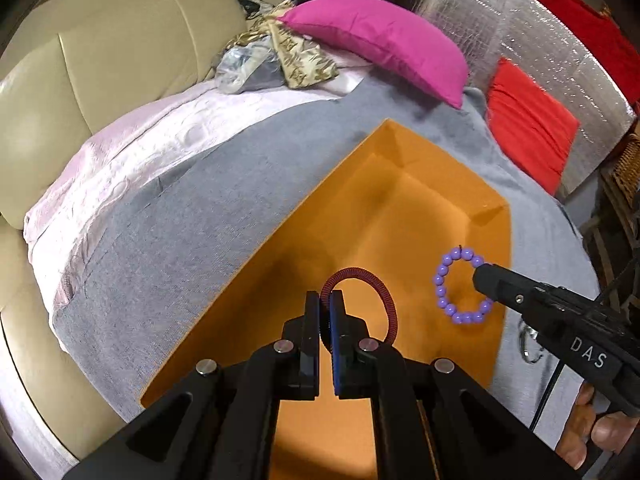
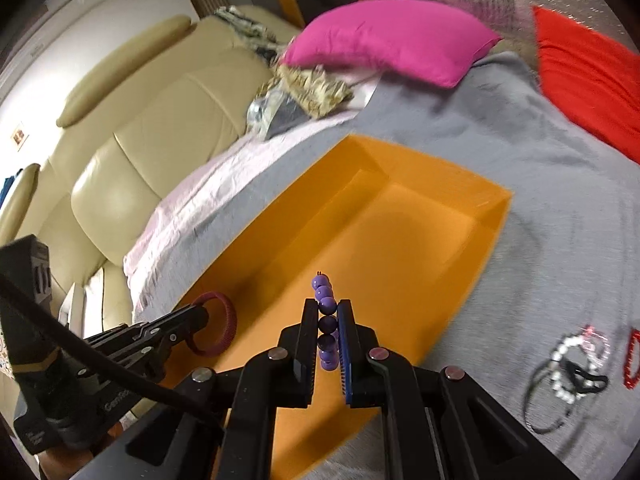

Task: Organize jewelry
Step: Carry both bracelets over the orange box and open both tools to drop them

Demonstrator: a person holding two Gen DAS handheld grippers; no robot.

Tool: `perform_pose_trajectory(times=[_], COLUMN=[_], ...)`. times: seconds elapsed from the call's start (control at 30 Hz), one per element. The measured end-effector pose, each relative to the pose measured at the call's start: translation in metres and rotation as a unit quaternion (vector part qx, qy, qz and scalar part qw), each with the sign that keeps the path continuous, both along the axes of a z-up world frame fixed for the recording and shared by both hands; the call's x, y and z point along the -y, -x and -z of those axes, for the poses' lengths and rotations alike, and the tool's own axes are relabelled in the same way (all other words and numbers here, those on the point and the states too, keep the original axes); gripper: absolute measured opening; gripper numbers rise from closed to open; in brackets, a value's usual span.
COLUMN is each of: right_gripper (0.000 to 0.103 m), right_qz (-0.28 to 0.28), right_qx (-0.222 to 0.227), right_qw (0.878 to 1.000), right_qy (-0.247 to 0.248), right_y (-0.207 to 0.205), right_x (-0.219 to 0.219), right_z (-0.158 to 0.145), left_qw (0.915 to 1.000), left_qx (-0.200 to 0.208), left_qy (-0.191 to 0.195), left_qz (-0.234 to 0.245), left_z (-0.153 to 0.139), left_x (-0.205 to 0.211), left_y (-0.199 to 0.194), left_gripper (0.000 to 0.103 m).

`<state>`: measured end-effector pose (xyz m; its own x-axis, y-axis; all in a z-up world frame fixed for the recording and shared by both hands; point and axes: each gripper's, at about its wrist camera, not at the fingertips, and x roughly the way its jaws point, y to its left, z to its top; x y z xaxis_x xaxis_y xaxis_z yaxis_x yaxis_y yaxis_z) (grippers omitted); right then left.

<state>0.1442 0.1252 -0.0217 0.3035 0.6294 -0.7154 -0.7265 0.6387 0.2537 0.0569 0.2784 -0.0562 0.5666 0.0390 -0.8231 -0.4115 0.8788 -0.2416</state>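
Observation:
An orange tray (image 1: 420, 216) (image 2: 420, 216) lies on a grey blanket. My left gripper (image 1: 325, 302) is shut on a dark red coiled bracelet (image 1: 378, 286), which hangs over the tray's near part. In the right wrist view the same left gripper (image 2: 202, 312) holds that red bracelet (image 2: 228, 320) at the tray's left edge. My right gripper (image 2: 329, 312) is shut on a purple bead bracelet (image 2: 325, 294), seen edge-on above the tray. The left wrist view shows the right gripper (image 1: 482, 278) pinching the purple bead ring (image 1: 454, 284) at the tray's right side.
More jewelry (image 2: 576, 364) lies on the grey blanket (image 2: 540, 184) right of the tray, with a red piece (image 2: 632, 356) at the edge. A magenta pillow (image 1: 380, 44), a red pillow (image 1: 528, 124) and a beige sofa (image 1: 100, 64) surround the blanket. A hand (image 1: 600, 428) holds the right gripper.

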Motion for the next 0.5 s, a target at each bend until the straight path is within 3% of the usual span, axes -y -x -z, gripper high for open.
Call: perform_pose_trajectory(times=[0.5], right_gripper=[0.01], right_qz=[0.003], right_qx=[-0.018], right_qw=[0.997], right_qy=[0.071], right_y=[-0.03], right_x=[-0.036], right_z=[0.044], left_qw=[0.9987], left_qx=[-0.05], left_qy=[0.001], left_qz=[-0.009], left_z=[0.043], left_x=[-0.008], left_y=[-0.016], left_gripper=[0.005])
